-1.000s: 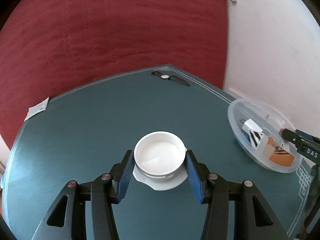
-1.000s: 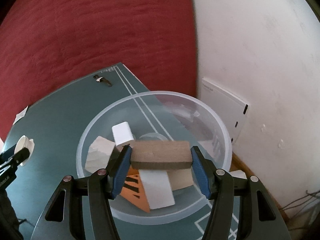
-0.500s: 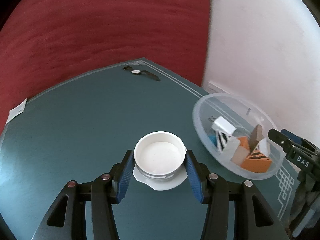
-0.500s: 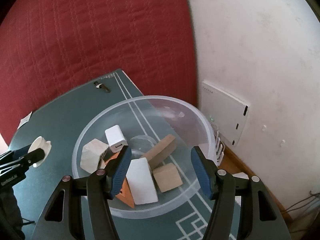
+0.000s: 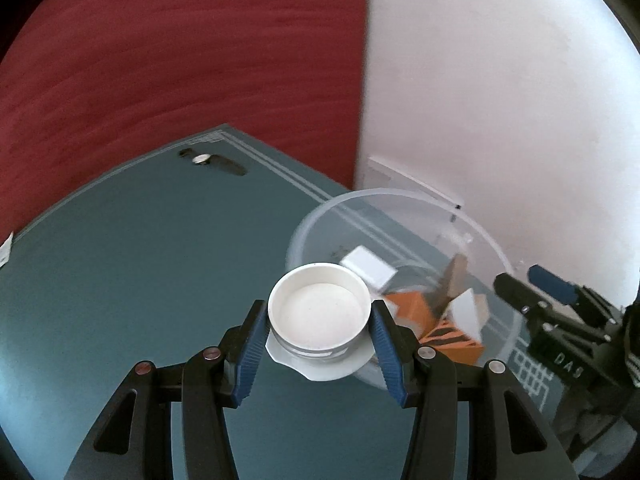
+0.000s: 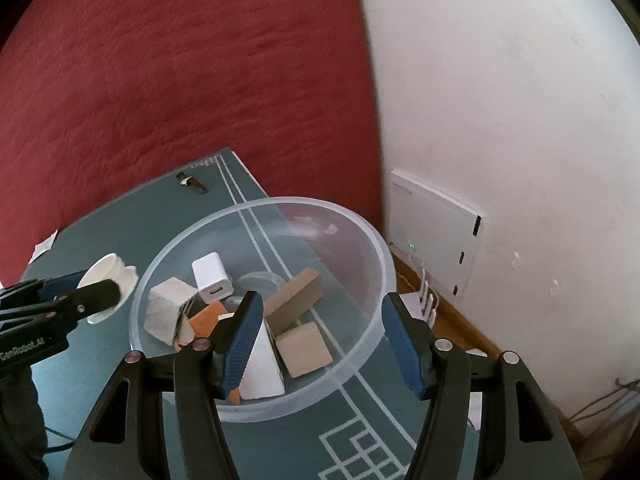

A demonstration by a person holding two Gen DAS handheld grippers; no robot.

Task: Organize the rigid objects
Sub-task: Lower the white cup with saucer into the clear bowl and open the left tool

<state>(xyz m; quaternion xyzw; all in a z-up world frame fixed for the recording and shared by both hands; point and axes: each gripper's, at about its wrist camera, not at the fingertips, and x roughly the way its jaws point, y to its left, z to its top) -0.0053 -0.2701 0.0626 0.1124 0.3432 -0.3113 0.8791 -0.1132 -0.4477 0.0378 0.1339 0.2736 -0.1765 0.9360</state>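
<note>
From the left wrist, the left gripper (image 5: 318,334) pinches a white round container (image 5: 318,312) between its blue pads, held above the green table (image 5: 120,280) at the near rim of the clear bowl (image 5: 400,196). The container hides part of the bowl's blocks.

From the right wrist, the right gripper (image 6: 322,338) stands spread and empty over the bowl (image 6: 360,224), where a brown block (image 6: 296,300) leans. Its left finger (image 6: 240,344) covers an orange piece.

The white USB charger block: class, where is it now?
In the right wrist view, the white charger lies inside the clear bowl, left of centre.
</note>
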